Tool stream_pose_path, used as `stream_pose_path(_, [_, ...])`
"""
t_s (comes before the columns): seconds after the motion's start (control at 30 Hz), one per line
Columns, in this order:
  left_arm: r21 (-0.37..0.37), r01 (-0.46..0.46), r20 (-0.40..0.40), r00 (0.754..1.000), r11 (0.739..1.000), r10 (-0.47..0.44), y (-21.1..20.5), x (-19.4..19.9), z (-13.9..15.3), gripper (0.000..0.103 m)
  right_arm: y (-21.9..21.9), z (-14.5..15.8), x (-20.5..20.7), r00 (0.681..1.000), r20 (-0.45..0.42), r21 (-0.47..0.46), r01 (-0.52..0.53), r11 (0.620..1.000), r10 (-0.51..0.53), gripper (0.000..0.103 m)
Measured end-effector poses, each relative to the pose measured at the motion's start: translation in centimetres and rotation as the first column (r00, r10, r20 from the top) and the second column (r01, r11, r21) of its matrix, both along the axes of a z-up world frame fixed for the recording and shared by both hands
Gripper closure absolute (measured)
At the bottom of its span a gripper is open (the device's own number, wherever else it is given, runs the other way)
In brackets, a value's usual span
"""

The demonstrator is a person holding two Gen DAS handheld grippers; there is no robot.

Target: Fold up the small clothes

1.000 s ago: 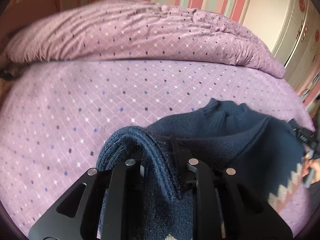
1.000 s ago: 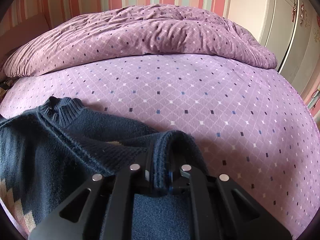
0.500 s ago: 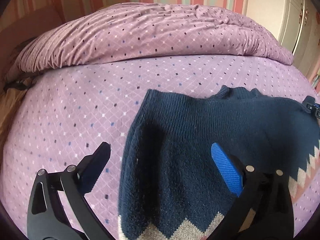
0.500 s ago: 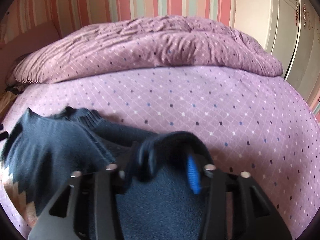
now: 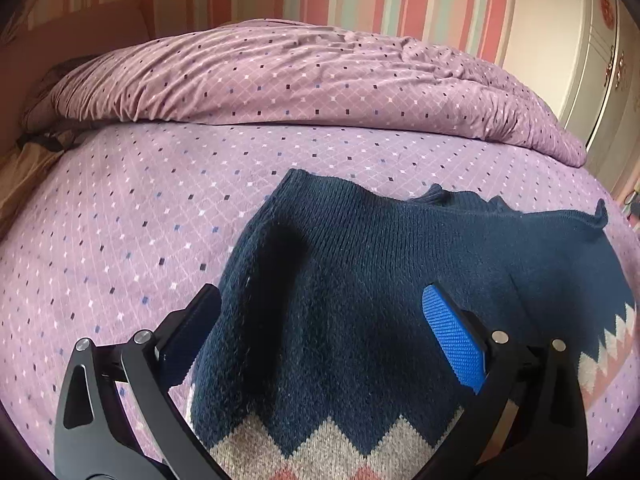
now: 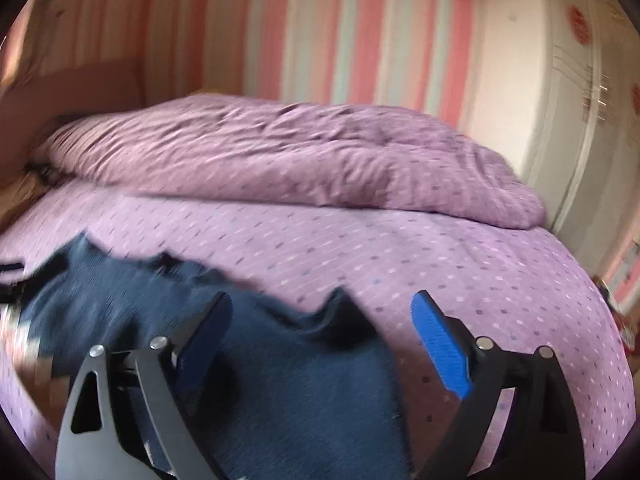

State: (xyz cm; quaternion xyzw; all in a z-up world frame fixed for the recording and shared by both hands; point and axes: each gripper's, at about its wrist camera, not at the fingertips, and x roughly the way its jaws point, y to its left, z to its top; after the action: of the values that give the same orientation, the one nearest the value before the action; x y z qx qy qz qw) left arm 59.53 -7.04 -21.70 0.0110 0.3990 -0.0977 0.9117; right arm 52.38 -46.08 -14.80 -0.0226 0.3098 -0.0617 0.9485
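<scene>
A small navy knit sweater (image 5: 360, 280) with a grey and pink zigzag band lies folded on the purple bedspread (image 5: 120, 220). My left gripper (image 5: 320, 312) hangs open just above its left part, pads clear of the knit. In the right wrist view the same sweater (image 6: 280, 380) is blurred. My right gripper (image 6: 320, 320) is above its right edge with its jaws opening. The cloth lies below them and the blue pads (image 6: 440, 344) do not press on it.
A rumpled purple duvet (image 5: 320, 80) is heaped across the far side of the bed. Behind it is a striped wall (image 6: 340, 40), with a white wardrobe (image 5: 600, 60) to the right. The bed's left edge shows a wooden frame (image 5: 16, 172).
Both grippers let go of the sweater folds they pinched and spread wide. The sweater dropped flat on the bed. The right gripper rose and tilted up, so more wall shows.
</scene>
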Motion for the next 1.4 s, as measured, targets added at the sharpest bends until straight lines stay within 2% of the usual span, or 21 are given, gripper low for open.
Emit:
stream_pose_path(0.03, [-0.007,-0.004,-0.001,1.000,1.000,0.004,0.2,-0.2,0.1,0.003,0.6,-0.7,0.4,1.000,-0.023,-0.002,-0.020,1.000,0.020,0.015])
stream_pose_path(0.07, [-0.011,-0.005,-0.002,1.000,1.000,0.005,0.3,-0.4,0.1,0.003,0.8,-1.2,0.6,0.999,-0.038,0.004,-0.033,0.999,0.033,0.032])
stream_pose_path(0.13, [-0.019,-0.003,-0.007,1.000,1.000,0.002,0.5,-0.7,0.2,0.003,0.9,-2.5,1.7,0.993,-0.097,0.066,-0.060,0.996,0.067,0.052])
stream_pose_path(0.17, [-0.021,-0.001,-0.007,1.000,1.000,0.001,0.5,-0.9,0.3,0.003,0.8,-3.2,2.2,0.990,-0.116,0.098,-0.066,0.993,0.078,0.053])
stream_pose_path(0.33, [0.006,0.014,0.000,1.000,1.000,-0.014,0.2,-1.6,0.1,0.003,-0.3,-5.5,4.7,0.984,-0.169,0.144,-0.031,0.989,0.055,0.061])
stream_pose_path(0.4, [0.004,0.019,-0.001,1.000,1.000,-0.019,0.0,-1.7,0.0,0.003,-1.4,-6.8,6.3,0.976,-0.216,0.166,0.024,0.986,0.012,0.060])
stream_pose_path(0.43, [0.004,0.018,-0.002,1.000,1.000,-0.018,0.0,-1.8,0.0,0.003,-1.9,-7.4,6.9,0.971,-0.241,0.176,0.046,0.983,-0.003,0.052])
stream_pose_path(0.57, [0.019,0.018,-0.001,1.000,1.000,-0.018,-0.1,-1.9,-0.1,0.003,-3.4,-10.8,8.7,0.940,-0.340,0.208,0.107,0.972,-0.031,0.051])
stream_pose_path(0.7, [0.035,0.013,-0.004,1.000,0.999,-0.013,-0.1,-2.1,-0.1,0.003,-3.4,-11.7,8.7,0.938,-0.345,0.211,0.112,0.971,-0.034,0.048])
stream_pose_path(0.73, [0.035,0.012,-0.005,1.000,0.999,-0.012,0.0,-2.1,0.0,0.003,-3.3,-11.4,8.6,0.940,-0.341,0.210,0.105,0.972,-0.027,0.044])
stream_pose_path(0.83, [0.036,0.009,0.000,1.000,0.999,-0.009,0.1,-2.4,0.5,0.003,-2.6,-9.1,6.6,0.963,-0.268,0.191,0.084,0.978,-0.030,0.034])
stream_pose_path(0.93, [0.038,0.015,0.013,1.000,0.999,-0.015,0.0,-2.9,1.1,0.003,-1.9,-6.3,3.7,0.982,-0.183,0.156,0.063,0.986,-0.034,0.034])
stream_pose_path(1.0, [0.039,0.019,0.020,1.000,0.999,-0.020,-0.2,-3.2,1.4,0.003,-0.6,-4.3,0.7,0.993,-0.111,0.075,0.060,0.995,-0.051,0.033])
stream_pose_path(1.03, [0.038,0.020,0.023,1.000,0.999,-0.020,-0.3,-3.5,1.6,0.003,-0.3,-3.6,-0.2,0.995,-0.084,0.053,0.065,0.997,-0.060,0.029])
stream_pose_path(1.07, [0.033,0.022,0.026,0.999,0.999,-0.022,-0.5,-3.7,1.7,0.003,0.4,-2.6,-2.0,0.997,-0.036,0.020,0.076,0.997,-0.075,0.016])
stream_pose_path(1.1, [0.030,0.023,0.028,0.999,0.999,-0.024,-0.6,-4.0,1.9,0.003,1.0,-1.9,-3.6,0.995,0.008,-0.005,0.096,0.995,-0.096,0.011])
stream_pose_path(1.13, [0.033,0.022,0.033,0.999,0.999,-0.023,-0.8,-4.3,2.1,0.003,1.8,-1.1,-5.7,0.989,0.072,-0.027,0.133,0.991,-0.131,0.008])
stream_pose_path(1.17, [0.039,0.020,0.037,0.999,0.999,-0.021,-1.0,-4.6,2.2,0.003,2.4,-0.7,-7.3,0.986,0.100,-0.032,0.134,0.990,-0.130,0.008])
stream_pose_path(1.3, [0.078,0.013,0.052,0.999,0.997,-0.017,-2.0,-6.3,2.7,0.003,4.2,-0.7,-11.3,0.982,0.104,-0.072,0.166,0.983,-0.159,0.008])
stream_pose_path(1.4, [0.090,0.013,0.050,0.999,0.996,-0.018,-2.4,-7.6,2.7,0.003,4.2,-1.5,-13.3,0.978,0.072,-0.034,0.200,0.979,-0.197,0.008])
